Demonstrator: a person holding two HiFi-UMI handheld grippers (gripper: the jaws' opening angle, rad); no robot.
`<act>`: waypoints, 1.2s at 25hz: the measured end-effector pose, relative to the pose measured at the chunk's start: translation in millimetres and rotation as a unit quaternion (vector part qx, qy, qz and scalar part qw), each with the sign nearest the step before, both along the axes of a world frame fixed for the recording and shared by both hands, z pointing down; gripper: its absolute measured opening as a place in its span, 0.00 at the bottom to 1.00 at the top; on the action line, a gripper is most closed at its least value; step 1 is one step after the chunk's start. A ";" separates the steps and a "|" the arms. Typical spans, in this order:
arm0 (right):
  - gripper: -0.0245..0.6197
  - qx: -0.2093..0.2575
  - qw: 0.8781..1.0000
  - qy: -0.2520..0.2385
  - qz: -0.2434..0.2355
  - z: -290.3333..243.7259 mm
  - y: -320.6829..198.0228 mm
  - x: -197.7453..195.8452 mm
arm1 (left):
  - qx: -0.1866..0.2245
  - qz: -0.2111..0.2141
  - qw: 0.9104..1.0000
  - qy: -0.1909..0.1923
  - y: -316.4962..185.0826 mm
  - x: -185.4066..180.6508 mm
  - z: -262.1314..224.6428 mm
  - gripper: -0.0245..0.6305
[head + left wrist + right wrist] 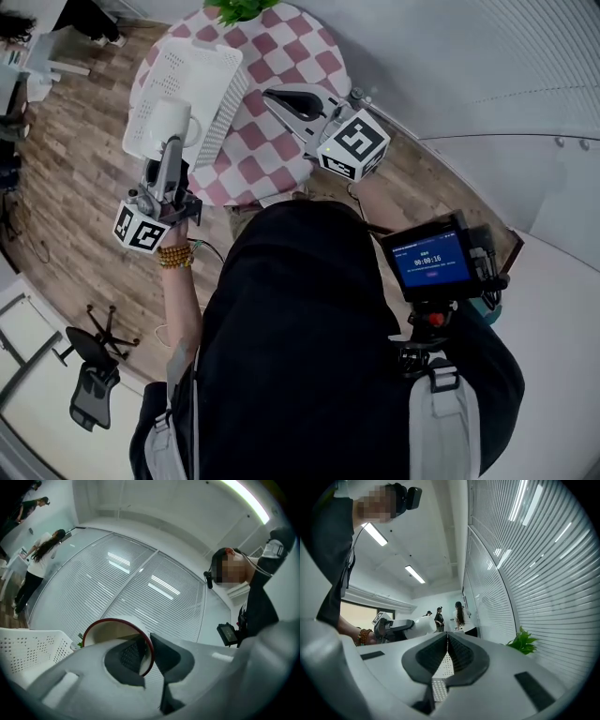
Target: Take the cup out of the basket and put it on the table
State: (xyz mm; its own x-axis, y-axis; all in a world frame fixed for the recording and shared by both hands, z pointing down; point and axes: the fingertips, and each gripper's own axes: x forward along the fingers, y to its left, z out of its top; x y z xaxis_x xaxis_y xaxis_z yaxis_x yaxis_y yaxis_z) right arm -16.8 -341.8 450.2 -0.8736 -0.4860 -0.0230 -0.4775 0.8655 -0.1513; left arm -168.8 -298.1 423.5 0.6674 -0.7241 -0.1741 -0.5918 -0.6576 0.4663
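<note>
Chest-mounted screen [429,260] nearest us reads 00:00:16; upper left, our left tongs [147,649] clench the red-rimmed cup [172,120] beside the white basket [187,66], whose perforated side our right tongs [447,643] pinch.

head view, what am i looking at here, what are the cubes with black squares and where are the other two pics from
No robot here: a person holds a two-jaw gripper in each hand, and the marker cubes are parts of those grippers. The head view is from a camera on the person's head, looking down; the other two are from cameras riding on each gripper, looking along its jaws. Below is a table with a red and white checked cloth and a green plant at its far side. The left gripper pinches the wall of a white, red-rimmed cup. The right gripper is shut on the wall of the white perforated basket.
</note>
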 end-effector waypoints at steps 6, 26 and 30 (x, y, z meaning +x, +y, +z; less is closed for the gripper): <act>0.05 0.000 1.000 -0.002 -0.009 -3.7 5.7 -8.6 | 0.021 -0.012 0.998 -0.050 11.6 17.4 2.6 0.09; 0.05 -0.022 0.999 0.022 -0.026 34.4 36.1 -18.7 | 0.057 -0.039 0.967 -0.246 41.6 59.5 48.5 0.09; 0.05 -0.029 0.999 0.013 -0.036 35.2 43.3 -25.4 | 0.043 -0.042 0.969 -0.239 47.0 60.7 53.1 0.09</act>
State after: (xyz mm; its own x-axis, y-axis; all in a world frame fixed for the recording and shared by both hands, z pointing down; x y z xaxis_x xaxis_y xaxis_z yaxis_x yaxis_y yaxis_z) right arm -42.2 -298.5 485.4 -0.9062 -0.4221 0.0256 -0.4189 0.8878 -0.1907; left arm -108.1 -251.1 476.5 0.6259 -0.7760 0.0774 -0.7799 -0.6219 0.0707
